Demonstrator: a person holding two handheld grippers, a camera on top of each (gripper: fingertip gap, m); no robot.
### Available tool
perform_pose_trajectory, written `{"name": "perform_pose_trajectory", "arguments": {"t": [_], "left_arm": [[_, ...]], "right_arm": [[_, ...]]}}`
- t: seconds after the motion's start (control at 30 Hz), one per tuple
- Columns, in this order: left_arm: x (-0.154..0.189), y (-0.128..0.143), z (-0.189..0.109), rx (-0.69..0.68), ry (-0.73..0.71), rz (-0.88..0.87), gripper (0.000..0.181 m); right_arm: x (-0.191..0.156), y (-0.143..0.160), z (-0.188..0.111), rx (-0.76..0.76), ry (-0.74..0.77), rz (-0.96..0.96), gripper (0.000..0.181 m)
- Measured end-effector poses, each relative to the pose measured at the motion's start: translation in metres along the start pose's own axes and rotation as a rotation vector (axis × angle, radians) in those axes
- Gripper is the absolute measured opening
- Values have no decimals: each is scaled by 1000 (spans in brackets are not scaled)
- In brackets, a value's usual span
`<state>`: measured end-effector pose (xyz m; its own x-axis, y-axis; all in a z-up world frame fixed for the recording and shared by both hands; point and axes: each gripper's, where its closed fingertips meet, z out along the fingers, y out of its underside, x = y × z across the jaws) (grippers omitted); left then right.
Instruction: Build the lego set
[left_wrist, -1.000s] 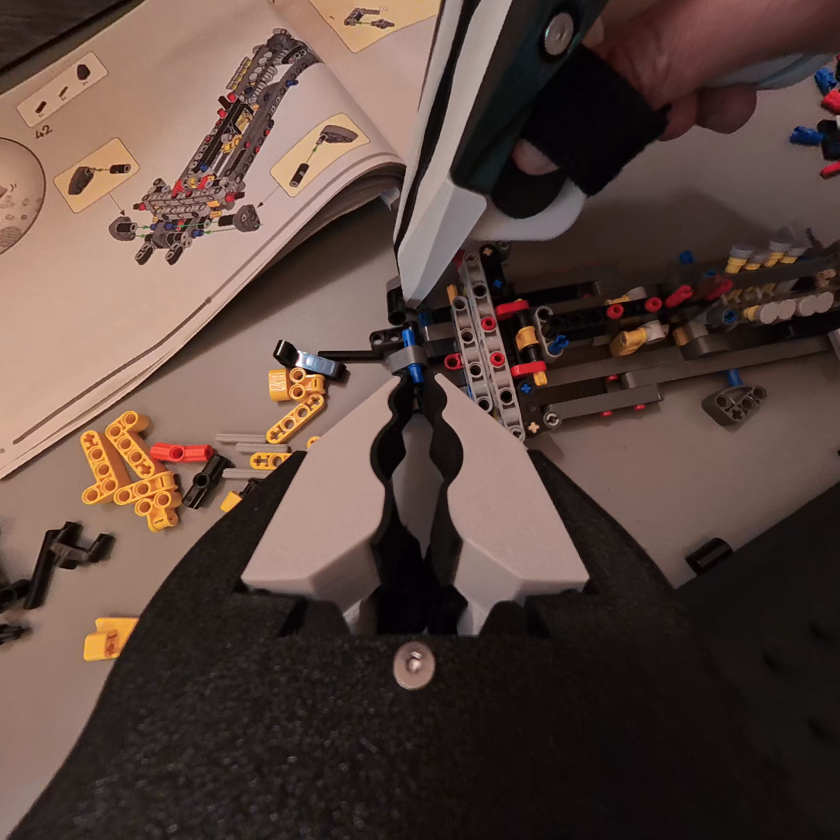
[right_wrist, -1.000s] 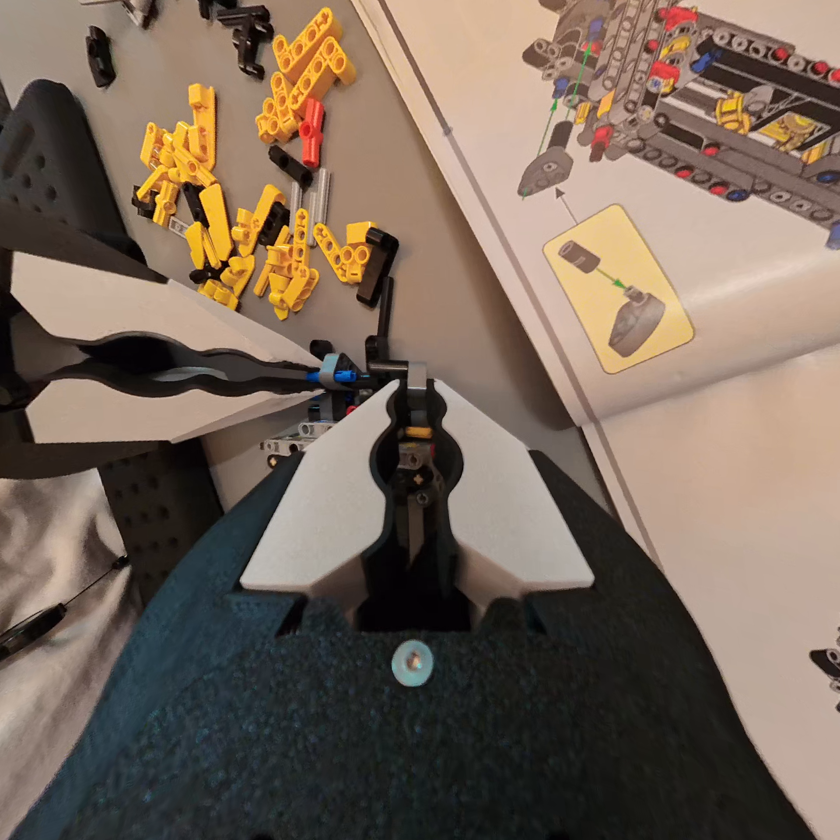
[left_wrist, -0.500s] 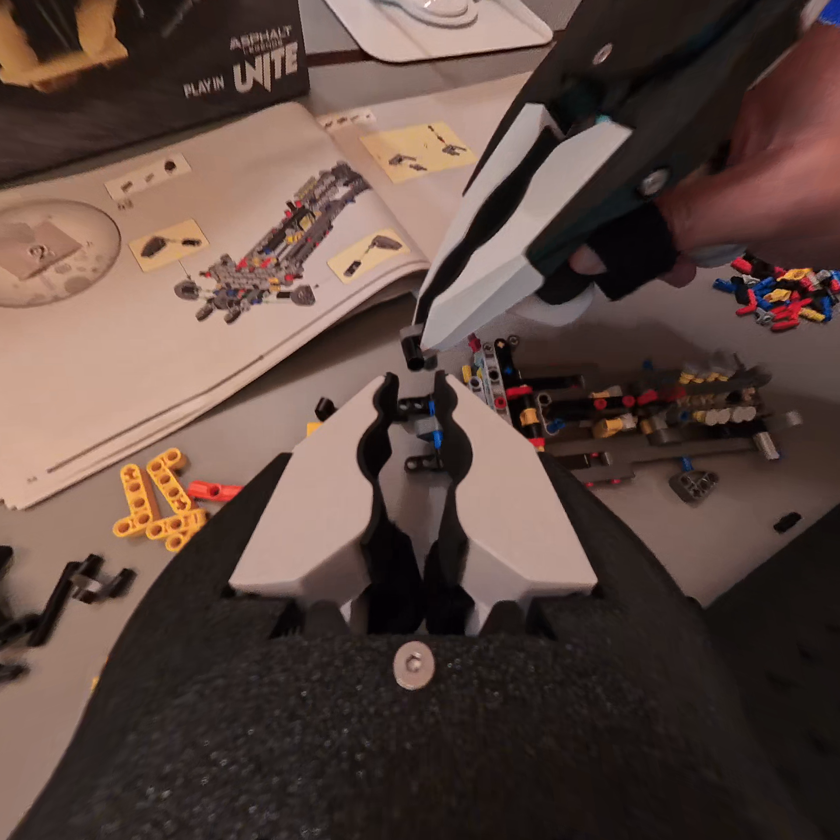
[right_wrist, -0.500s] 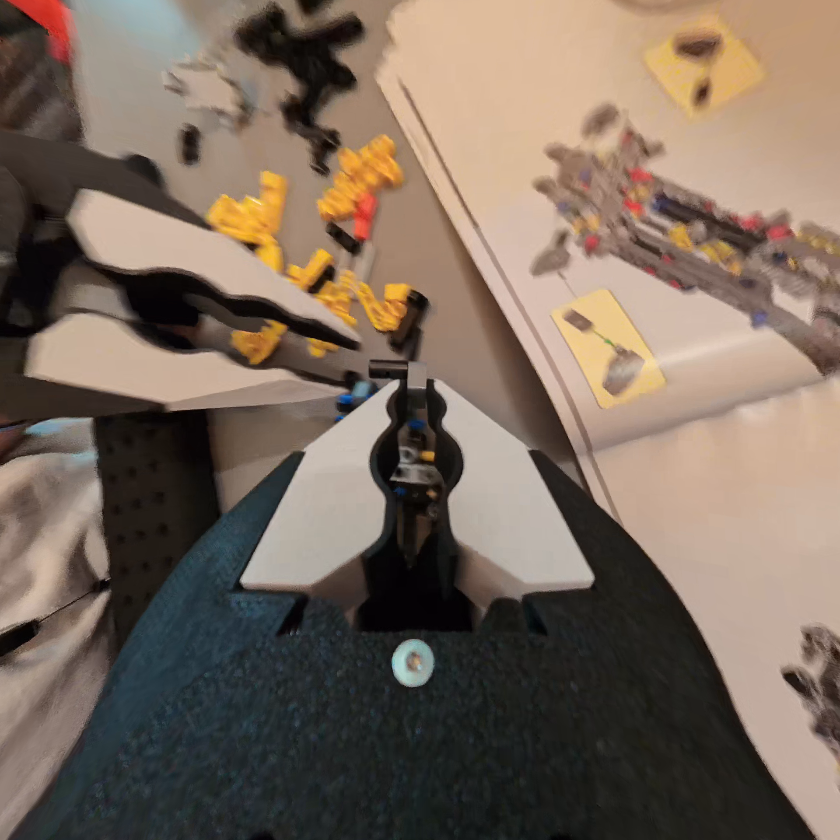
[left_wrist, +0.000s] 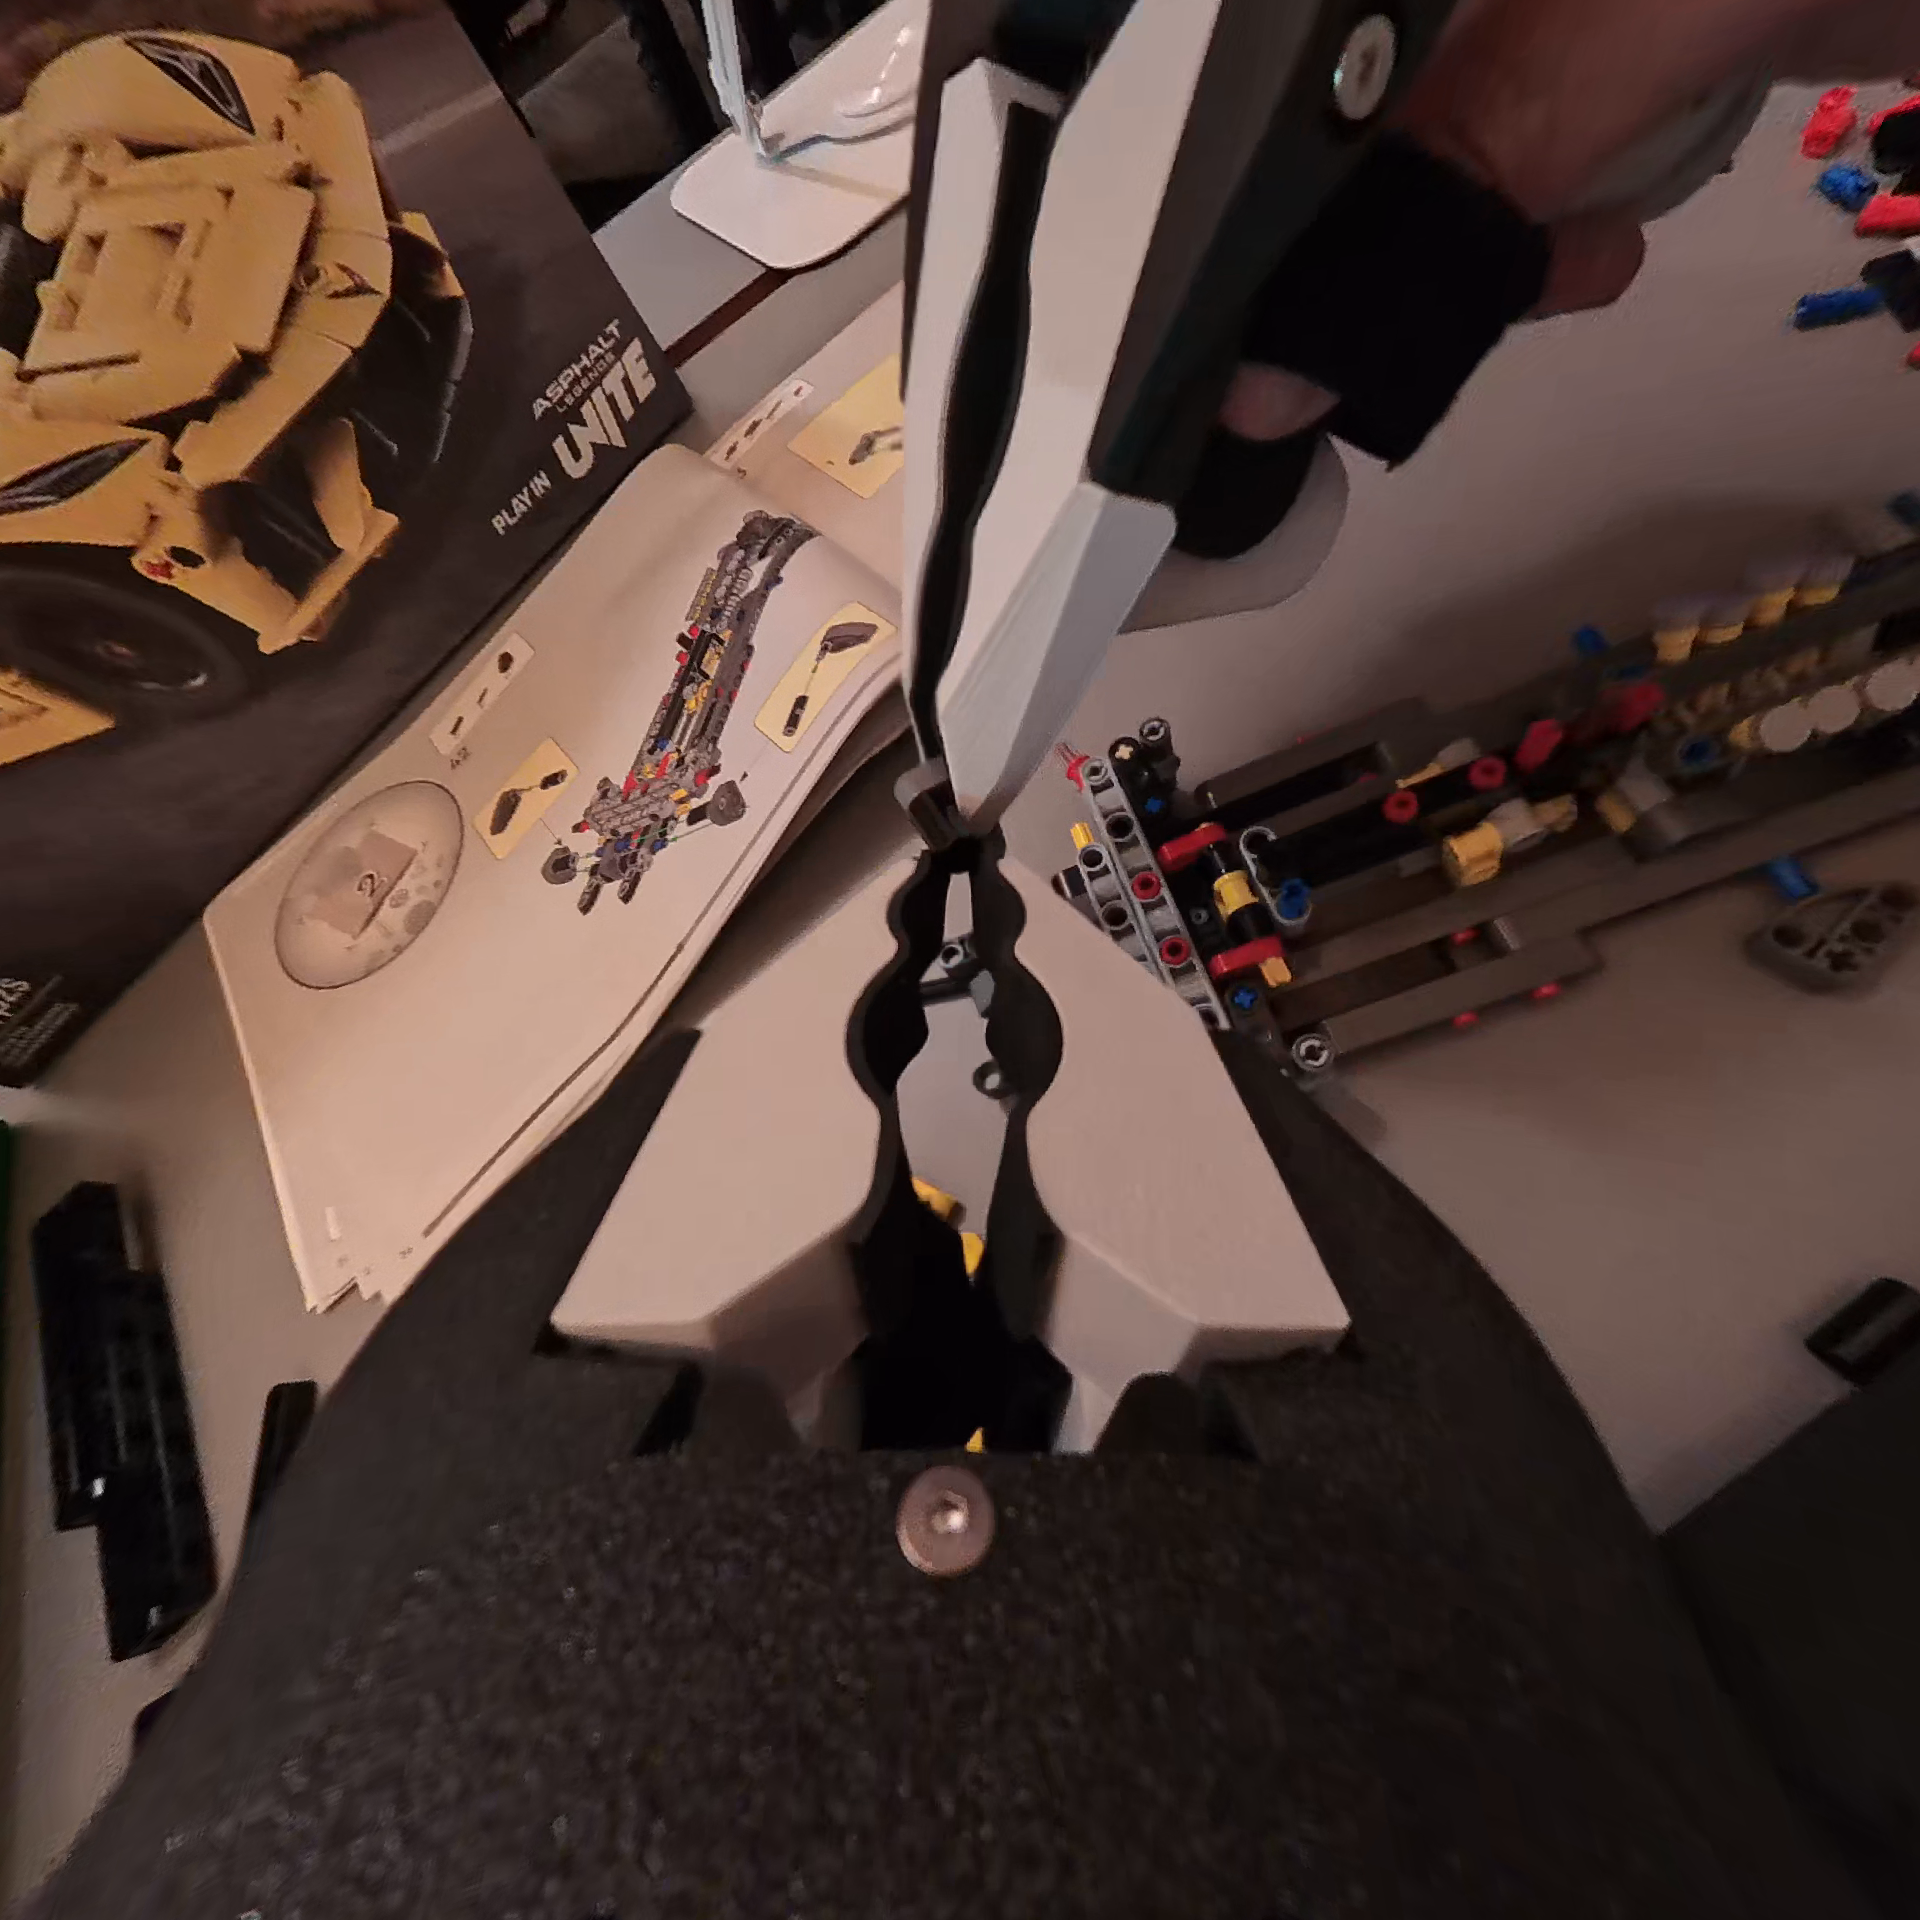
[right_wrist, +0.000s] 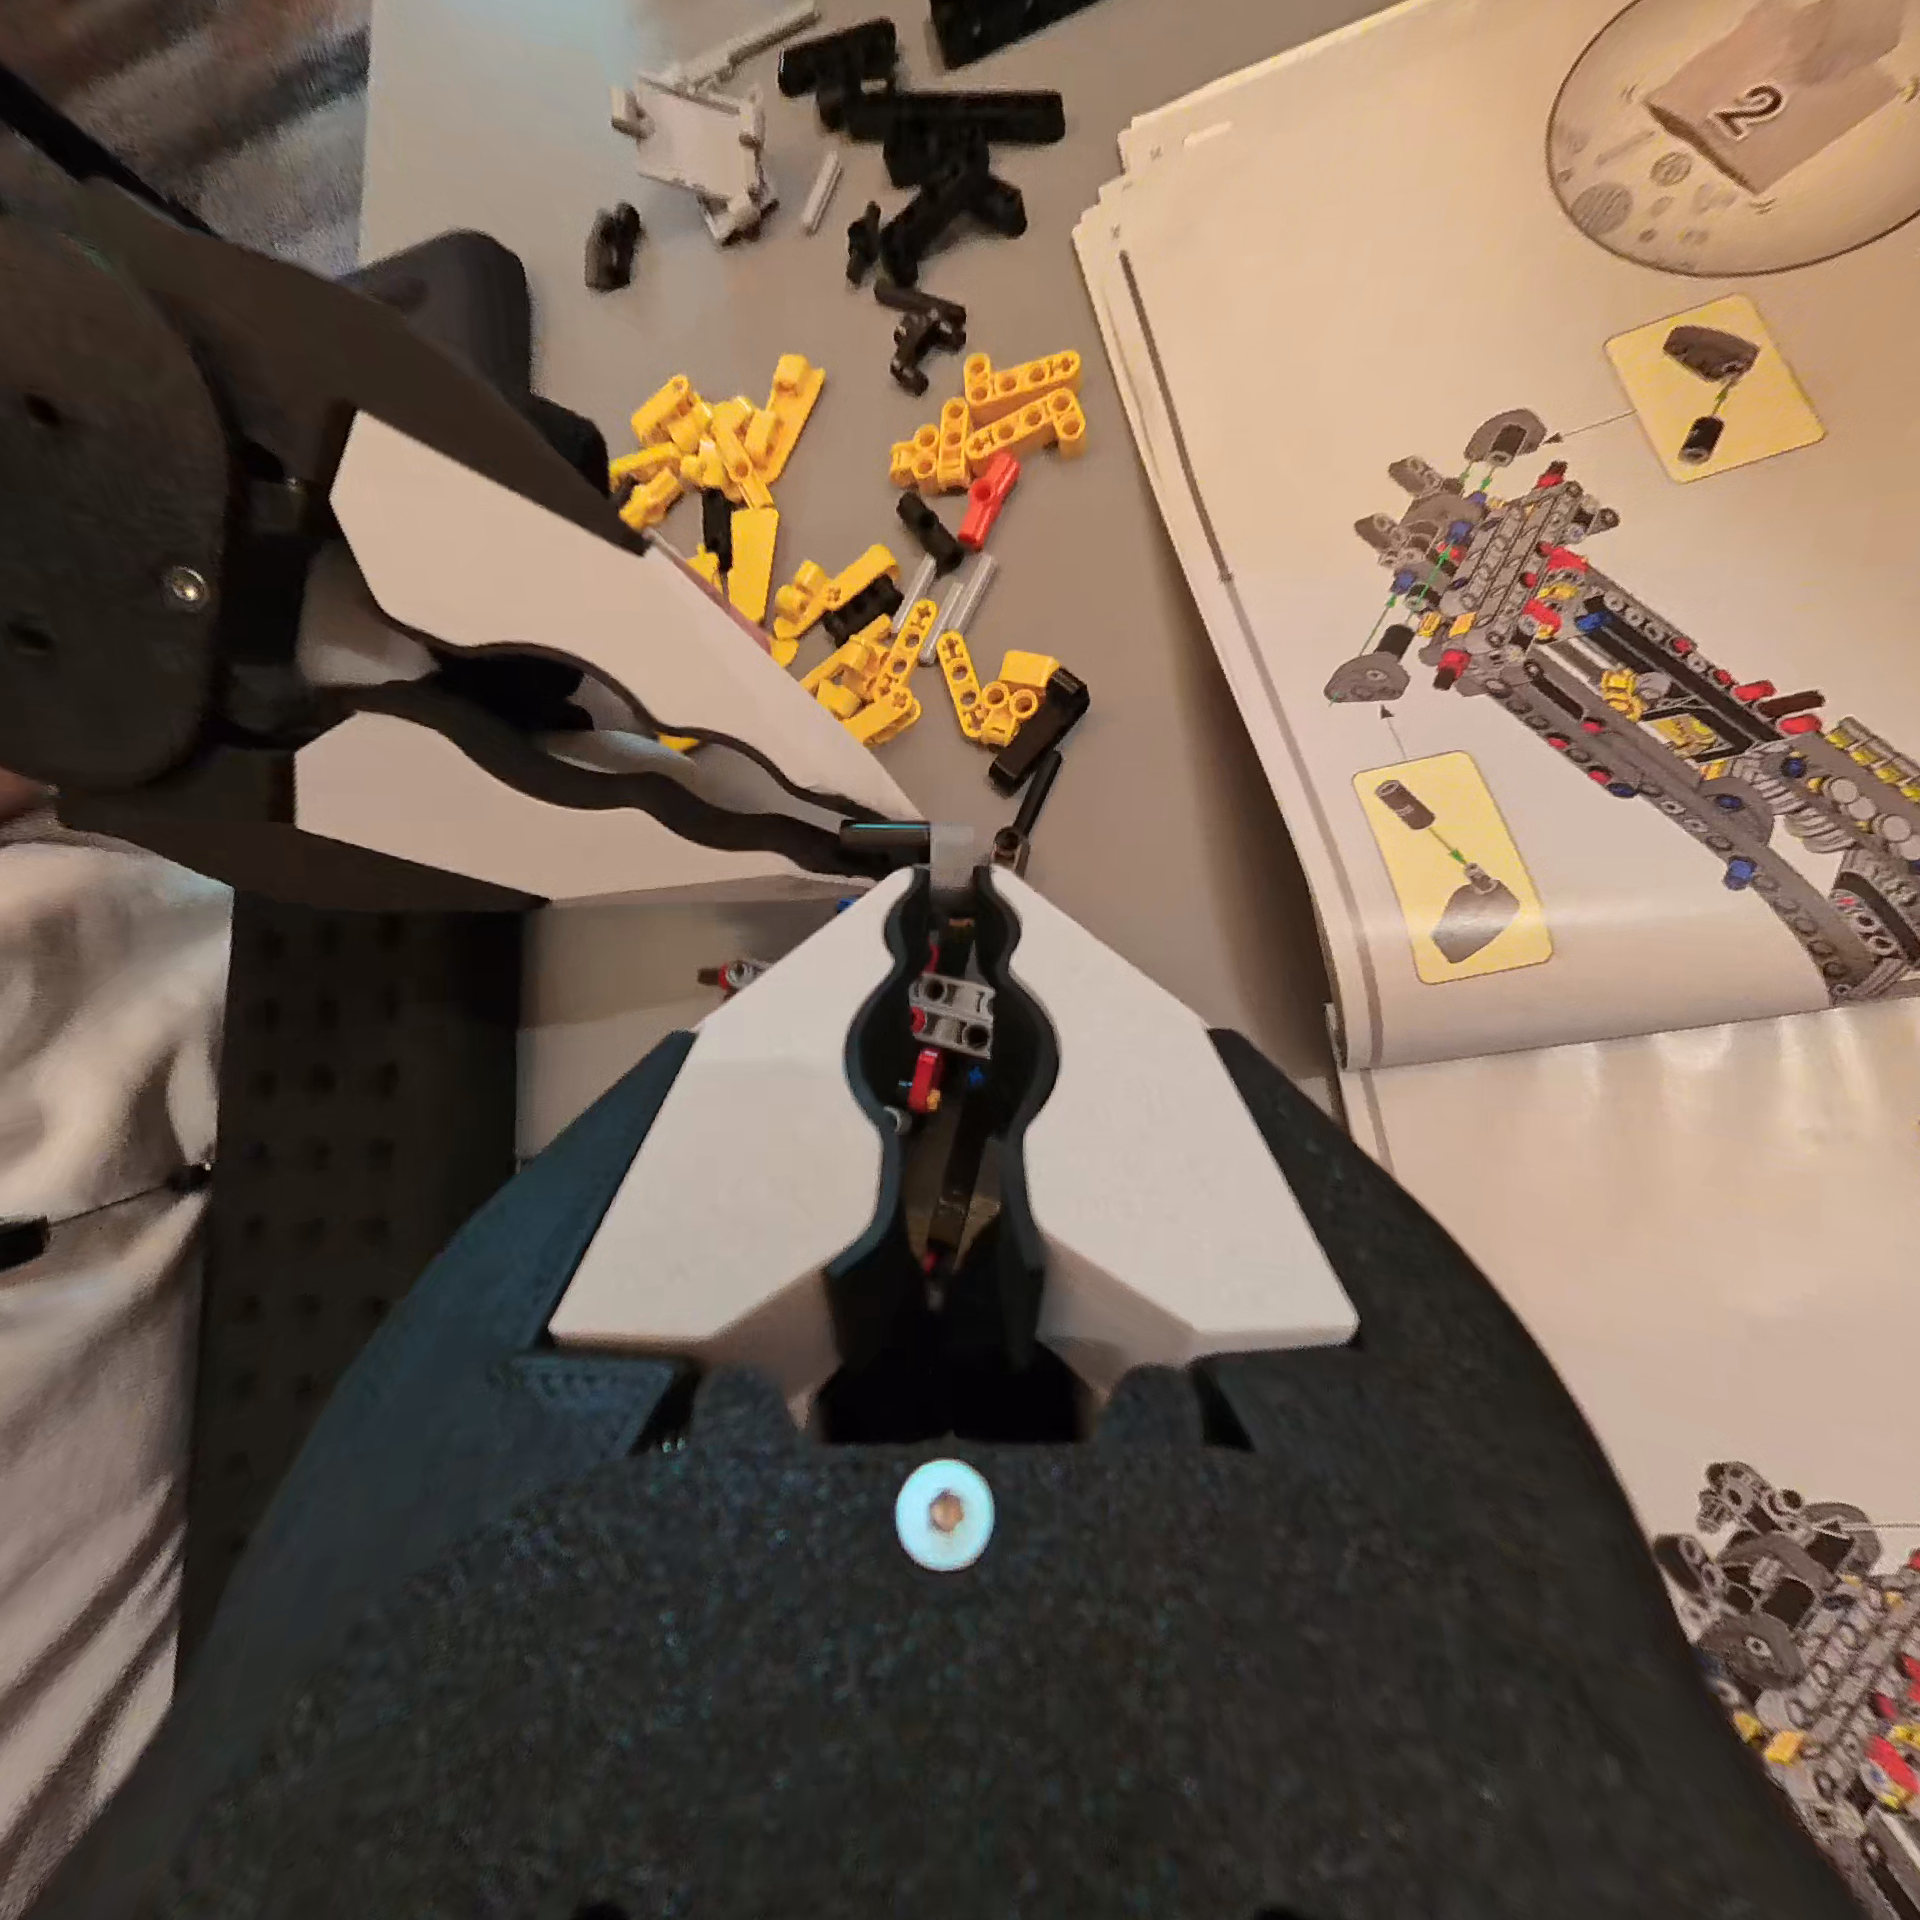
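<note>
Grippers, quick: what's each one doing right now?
Left gripper: closed on a small black pin.
Right gripper: closed on a small grey piece.

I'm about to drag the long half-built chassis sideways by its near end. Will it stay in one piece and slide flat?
Probably slides flat: the chassis lies low and long on the smooth table. It may pivot rather than translate if pushed at one end. Likely fairly stiff, given several parallel beams, but protruding pins could snag the loose grey piece beside it.
</note>
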<state>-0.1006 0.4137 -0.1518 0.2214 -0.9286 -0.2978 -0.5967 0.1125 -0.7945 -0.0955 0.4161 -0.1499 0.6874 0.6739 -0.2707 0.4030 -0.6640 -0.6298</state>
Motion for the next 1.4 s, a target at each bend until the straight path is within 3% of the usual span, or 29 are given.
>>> {"name": "perform_pose_trajectory", "arguments": {"t": [0.07,0.13,0.17,0.23,0.3,0.47,1.4], "left_arm": [[-2,-1,-3,3,-6,5,6],[-10,-2,-4,10,-38,7,31],[-11,-3,-5,22,-43,13,33],[-11,-7,-6,44,-46,29,30],[-11,-11,-7,67,-57,49,16],[-9,-13,-8,92,-82,114,11],[-7,-1,-2,19,-113,130,11]], "right_arm": [[-2,-5,-1,44,-28,43,7],[-8,-12,-3,106,-102,109,6],[-13,-15,-4,136,-150,135,6],[-19,-20,-5,173,-207,177,6],[-21,-22,-6,189,-229,199,6],[-22,-17,-9,150,-242,177,8],[-20,-12,-5,113,-291,214,8]]}}
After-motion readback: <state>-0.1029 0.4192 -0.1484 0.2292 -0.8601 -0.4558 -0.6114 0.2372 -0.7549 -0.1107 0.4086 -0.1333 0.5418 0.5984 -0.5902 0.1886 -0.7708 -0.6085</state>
